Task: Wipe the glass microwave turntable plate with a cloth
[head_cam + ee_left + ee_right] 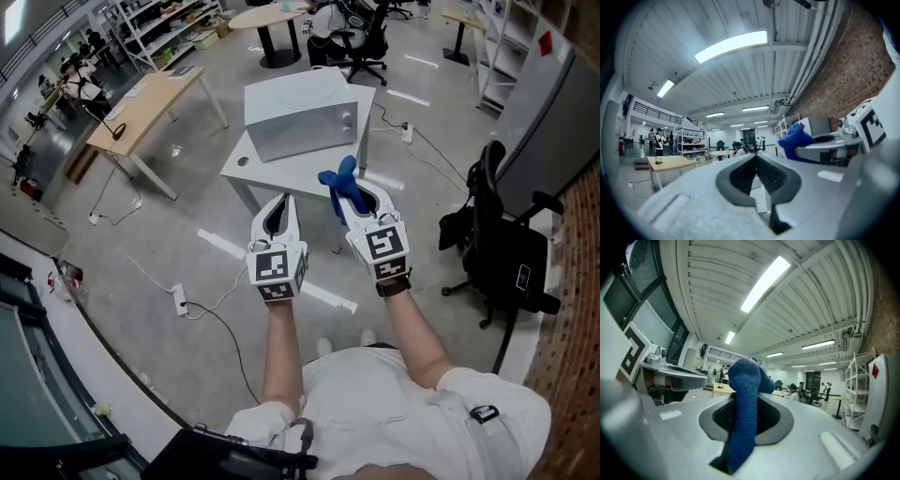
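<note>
**Blue cloth clamped in the right tongs, left tongs shut on nothing**

An open workroom with a grey polished floor point(141, 272) spreads below the person, seen from the head view. A white table point(246, 165) stands ahead, and a pale grey microwave point(300, 112) sits on it, its knobs on the side facing right. To the left is a long wooden desk point(141, 108), with storage shelves point(164, 23) behind it near the top edge. A black office chair point(502, 253) stands at the right. A white power strip point(178, 300) lies on the floor to the left, with cables trailing from it.

The person holds both tools up in front of the body, side by side and close together, well short of the table. The left gripper point(282, 201) has its jaws brought together; its own view shows the dark ribbed pads meeting at the tip with nothing between them.

The right gripper point(366, 192) is closed on a blue cloth point(339, 187). In its own view the cloth runs up through the gap between the pads and folds over beyond the tip. From the head view the cloth sticks out past the jaws towards the table, and its loose end hangs in the air, touching nothing else.

Both gripper views look up at a ribbed white ceiling with long strip lights point(731, 44), and a brick wall point(848, 70) shows at the right of the left gripper view.
</note>
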`<state>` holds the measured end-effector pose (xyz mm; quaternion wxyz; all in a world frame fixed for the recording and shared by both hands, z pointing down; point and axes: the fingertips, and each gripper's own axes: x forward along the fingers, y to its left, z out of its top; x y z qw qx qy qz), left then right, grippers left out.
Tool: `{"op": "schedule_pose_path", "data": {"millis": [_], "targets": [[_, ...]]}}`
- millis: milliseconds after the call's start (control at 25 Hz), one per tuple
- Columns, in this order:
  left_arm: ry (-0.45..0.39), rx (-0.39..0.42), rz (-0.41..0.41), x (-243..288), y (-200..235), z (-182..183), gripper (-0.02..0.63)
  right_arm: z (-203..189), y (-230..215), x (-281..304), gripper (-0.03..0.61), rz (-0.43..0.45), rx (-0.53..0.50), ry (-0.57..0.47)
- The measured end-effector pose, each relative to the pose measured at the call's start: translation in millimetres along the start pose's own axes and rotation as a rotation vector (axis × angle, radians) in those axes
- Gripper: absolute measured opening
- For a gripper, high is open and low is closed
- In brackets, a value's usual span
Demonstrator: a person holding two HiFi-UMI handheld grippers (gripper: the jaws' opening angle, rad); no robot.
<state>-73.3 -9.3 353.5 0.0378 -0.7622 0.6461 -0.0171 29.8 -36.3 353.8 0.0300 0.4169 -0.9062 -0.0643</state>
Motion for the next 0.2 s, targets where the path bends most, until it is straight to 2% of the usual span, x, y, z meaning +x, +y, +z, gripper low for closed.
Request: {"op": "schedule_pose_path", "data": {"millis": [200], "targets": [[0.000, -0.018, 0.015, -6.1, 15.0, 0.5, 0.003, 5.6, 13.1, 2.5, 0.074, 0.014, -0.016, -0.001]]}}
